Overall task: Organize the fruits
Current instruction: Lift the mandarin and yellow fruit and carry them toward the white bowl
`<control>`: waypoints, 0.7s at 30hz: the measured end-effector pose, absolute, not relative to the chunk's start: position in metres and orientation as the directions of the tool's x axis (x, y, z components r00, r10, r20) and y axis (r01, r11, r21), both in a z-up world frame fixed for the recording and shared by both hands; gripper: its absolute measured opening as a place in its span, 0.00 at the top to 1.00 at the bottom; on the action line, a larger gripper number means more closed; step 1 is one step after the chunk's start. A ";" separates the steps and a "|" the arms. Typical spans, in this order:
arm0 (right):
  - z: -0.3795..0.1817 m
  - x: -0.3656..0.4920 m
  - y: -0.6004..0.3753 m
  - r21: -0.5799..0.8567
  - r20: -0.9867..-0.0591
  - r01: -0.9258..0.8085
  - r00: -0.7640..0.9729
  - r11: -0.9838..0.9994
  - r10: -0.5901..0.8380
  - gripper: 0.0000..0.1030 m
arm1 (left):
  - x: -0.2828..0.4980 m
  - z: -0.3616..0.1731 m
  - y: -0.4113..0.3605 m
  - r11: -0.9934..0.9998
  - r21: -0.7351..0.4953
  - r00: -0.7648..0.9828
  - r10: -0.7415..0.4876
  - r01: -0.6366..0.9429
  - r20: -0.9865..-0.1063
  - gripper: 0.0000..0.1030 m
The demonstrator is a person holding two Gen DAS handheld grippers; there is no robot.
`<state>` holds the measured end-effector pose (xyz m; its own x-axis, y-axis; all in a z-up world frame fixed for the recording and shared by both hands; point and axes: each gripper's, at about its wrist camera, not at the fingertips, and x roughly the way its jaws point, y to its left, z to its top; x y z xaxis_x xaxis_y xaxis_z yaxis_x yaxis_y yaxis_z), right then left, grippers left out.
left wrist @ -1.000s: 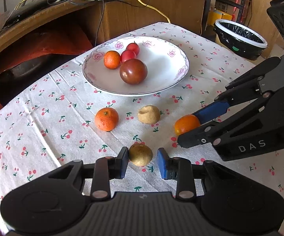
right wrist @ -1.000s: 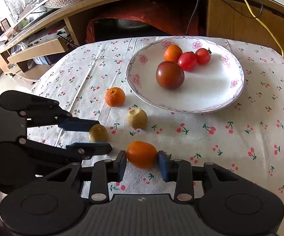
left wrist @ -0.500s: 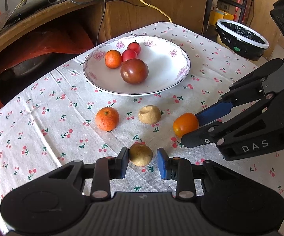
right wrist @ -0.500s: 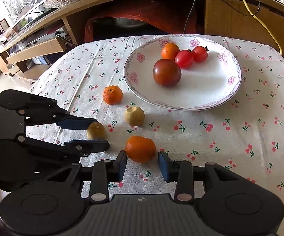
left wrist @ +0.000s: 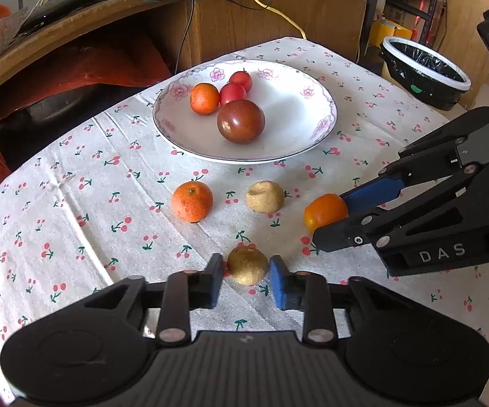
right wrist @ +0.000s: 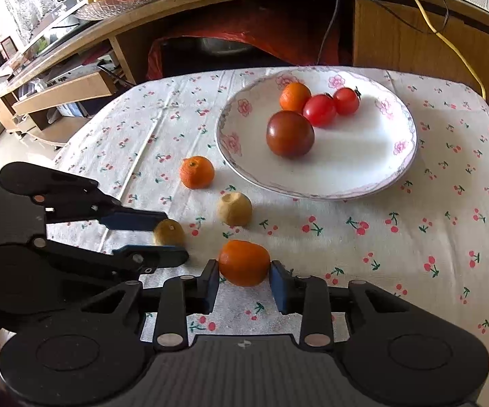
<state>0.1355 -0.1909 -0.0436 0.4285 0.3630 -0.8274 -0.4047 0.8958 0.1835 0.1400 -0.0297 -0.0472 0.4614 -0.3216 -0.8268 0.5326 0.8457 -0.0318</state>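
The flowered plate sits toward the far side of the worktop, which is covered in a cherry-print cloth. On the plate lie a dark red tomato, two small red tomatoes just behind it, and a small orange touching the nearer of them.

In front of the plate, on the cloth, three fruits lie loose in a rough row: a mandarin to the plate's near left, a pale brown fruit with a dimpled top beside it, and an orange kumquat-like fruit further right. A second brown fruit lies nearer the camera than that row.

The left claw is low at the cloth with the second brown fruit between its blue pads. The pads stand narrow, close to the fruit on both sides, with a thin gap visible on each side; whether they press it is hard to tell.

The right claw brackets the orange fruit in the same way, its pads at the fruit's flanks and seemingly touching. Both fruits look to be resting on the cloth, well short of the plate.

A black-lined bin stands beyond the plate's right side, off the worktop.
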 end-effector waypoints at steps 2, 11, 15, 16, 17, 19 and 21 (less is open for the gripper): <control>-0.040 0.134 -0.190 0.173 -0.822 -0.412 0.439 0.894 0.362 0.73 | 0.139 -0.046 -0.030 0.845 -0.027 0.465 -0.321 0.534 -0.825 0.66; -0.040 0.133 -0.189 0.181 -0.825 -0.413 0.431 0.892 0.367 0.73 | 0.138 -0.041 -0.033 0.837 -0.028 0.470 -0.334 0.547 -0.817 0.66; -0.036 0.133 -0.190 0.190 -0.815 -0.412 0.439 0.891 0.377 0.73 | 0.140 -0.037 -0.033 0.839 -0.027 0.482 -0.338 0.544 -0.808 0.66; -0.035 0.132 -0.190 0.189 -0.813 -0.413 0.444 0.891 0.378 0.73 | 0.140 -0.036 -0.034 0.839 -0.026 0.484 -0.339 0.544 -0.807 0.66; -0.033 0.132 -0.190 0.189 -0.811 -0.412 0.447 0.891 0.379 0.73 | 0.141 -0.034 -0.034 0.839 -0.025 0.488 -0.340 0.544 -0.804 0.66; -0.031 0.132 -0.191 0.186 -0.806 -0.411 0.455 0.892 0.378 0.73 | 0.141 -0.032 -0.035 0.839 -0.023 0.493 -0.342 0.544 -0.800 0.67; -0.028 0.133 -0.192 0.186 -0.802 -0.406 0.464 0.895 0.377 0.73 | 0.142 -0.030 -0.037 0.839 -0.021 0.500 -0.344 0.543 -0.795 0.67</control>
<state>0.1332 -0.1922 -0.0283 0.4639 0.3767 -0.8018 -0.4059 0.8949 0.1855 0.1423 -0.0365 -0.0302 0.5004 -0.3439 -0.7946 0.5434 0.8392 -0.0210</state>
